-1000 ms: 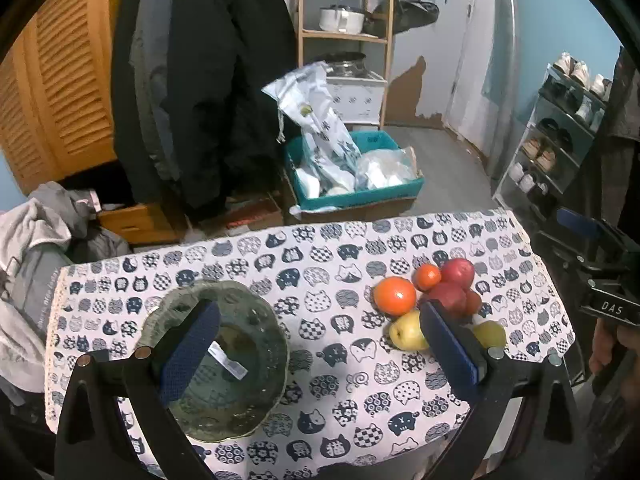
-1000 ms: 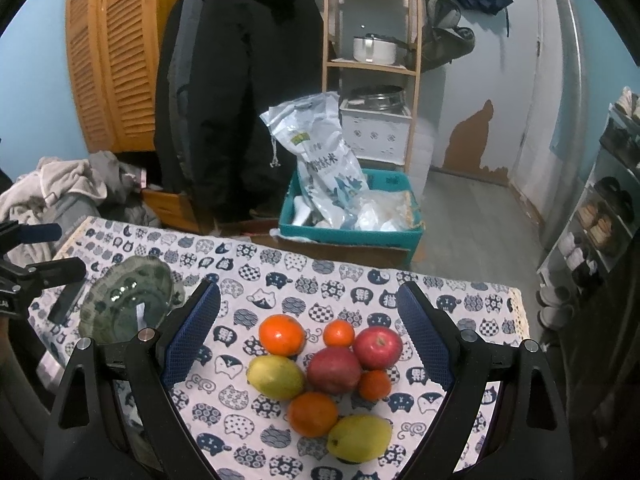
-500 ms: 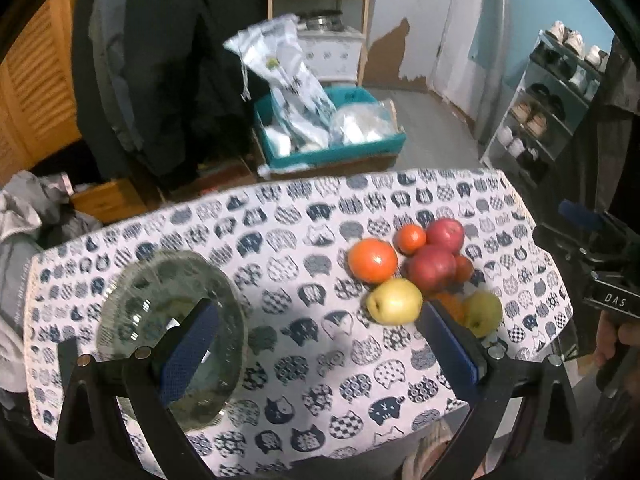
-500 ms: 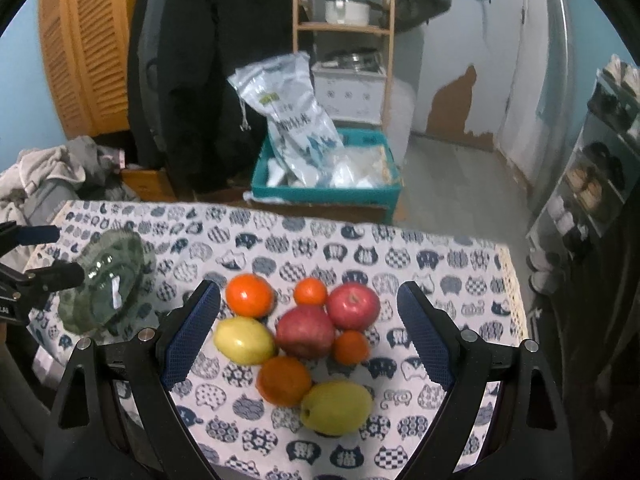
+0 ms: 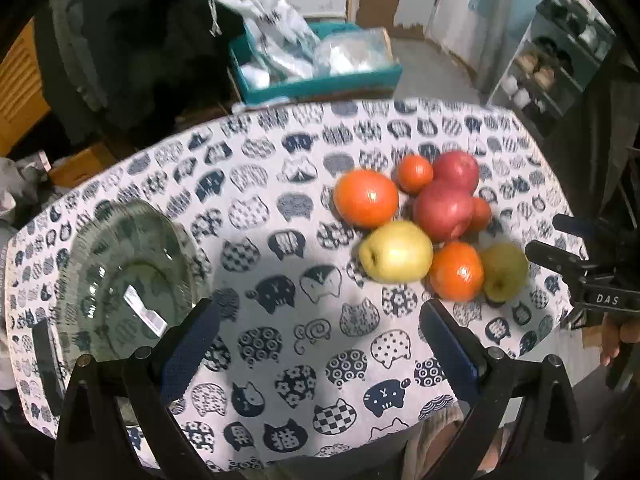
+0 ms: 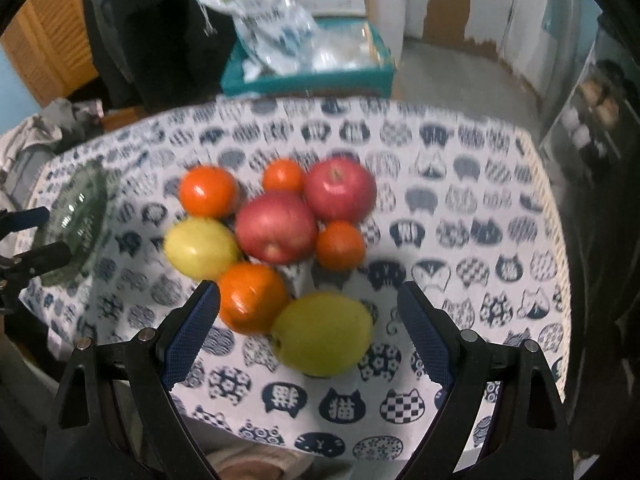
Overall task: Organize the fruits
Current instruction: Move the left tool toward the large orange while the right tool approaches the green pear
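Both tools gape empty above the bench (image 5: 280, 360). Right tool (image 6: 308, 328) should straddle the green fruit (image 6: 322, 334) at 6 o'clock of the pile, avoiding the touching orange (image 6: 252, 296); glass bowl (image 5: 124, 276) waits at 9 o'clock

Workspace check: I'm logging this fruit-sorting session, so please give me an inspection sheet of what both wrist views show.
Surface: table under a cat-print cloth, cloth lying flat.
Job's things: eight fruits clustered at the cloth's right side: two red apples, two yellow-green apples, four orange fruits. Glass bowl at the left, holding no fruit.
Clutter: nothing seen on the cloth besides these.
Grippers: left tool open, holding nothing; right tool open, the nearest yellow-green apple between its fingers, untouched.
Cables: nothing seen.
Surroundings: teal box of plastic bags, dark coats, shoe rack.
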Motion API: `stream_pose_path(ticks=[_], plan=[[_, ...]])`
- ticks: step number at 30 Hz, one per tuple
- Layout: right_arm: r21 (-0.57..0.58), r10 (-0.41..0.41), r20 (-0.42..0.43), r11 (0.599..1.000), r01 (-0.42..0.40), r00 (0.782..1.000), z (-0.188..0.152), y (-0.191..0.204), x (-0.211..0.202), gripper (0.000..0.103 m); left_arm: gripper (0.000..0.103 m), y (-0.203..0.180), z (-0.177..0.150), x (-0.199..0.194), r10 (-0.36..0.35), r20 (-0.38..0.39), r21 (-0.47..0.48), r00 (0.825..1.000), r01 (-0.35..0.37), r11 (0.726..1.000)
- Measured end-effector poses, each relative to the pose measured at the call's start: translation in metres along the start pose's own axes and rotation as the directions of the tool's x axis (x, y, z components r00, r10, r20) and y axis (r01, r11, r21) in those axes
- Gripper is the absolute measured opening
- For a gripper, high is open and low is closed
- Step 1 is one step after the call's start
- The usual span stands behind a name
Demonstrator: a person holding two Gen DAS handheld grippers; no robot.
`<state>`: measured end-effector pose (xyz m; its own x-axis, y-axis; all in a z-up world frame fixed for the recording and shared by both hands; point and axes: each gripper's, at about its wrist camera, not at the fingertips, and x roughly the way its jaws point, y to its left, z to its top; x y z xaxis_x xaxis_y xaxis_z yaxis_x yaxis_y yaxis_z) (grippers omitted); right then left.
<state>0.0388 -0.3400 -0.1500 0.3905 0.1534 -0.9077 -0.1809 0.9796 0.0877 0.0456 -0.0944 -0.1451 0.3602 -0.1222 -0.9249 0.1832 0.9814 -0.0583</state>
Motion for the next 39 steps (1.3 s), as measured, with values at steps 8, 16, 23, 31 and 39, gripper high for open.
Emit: stream_pose_path(ticks=[8,16,23,31,39], plan=[[-0.025,0.014,-0.109,1.0,-0.017,0.994,-0.013,-0.009,0.037,0.088,0.101,-0.013,-0.005,0.027,0.029,-0.054,0.048,0.998,-0.027,0.998],[-0.059,0.014,-0.159,0.998,-0.024,0.987,-0.017,-0.01,0.063,0.088,0.101,-0.021,-0.009,0.04,0.028,-0.091,0.074,0.995,-0.022,0.997],[-0.038,0.076,-0.18,0.996,-0.084,0.981,-0.017,-0.016,0.071,0.088,0.101,-0.022,-0.005,0.044,0.017,-0.101,0.071,0.995,-0.01,0.997],[-0.039,0.094,-0.185,0.994,-0.103,0.978,-0.019,-0.017,0.07,0.085,0.101,-0.019,0.002,0.045,0.006,-0.097,0.049,0.995,-0.002,0.999],[-0.076,0.025,-0.149,0.996,-0.037,0.989,-0.017,-0.015,0.06,0.082,0.101,-0.017,0.017,0.048,0.001,-0.08,0.018,0.997,0.0,1.0]])
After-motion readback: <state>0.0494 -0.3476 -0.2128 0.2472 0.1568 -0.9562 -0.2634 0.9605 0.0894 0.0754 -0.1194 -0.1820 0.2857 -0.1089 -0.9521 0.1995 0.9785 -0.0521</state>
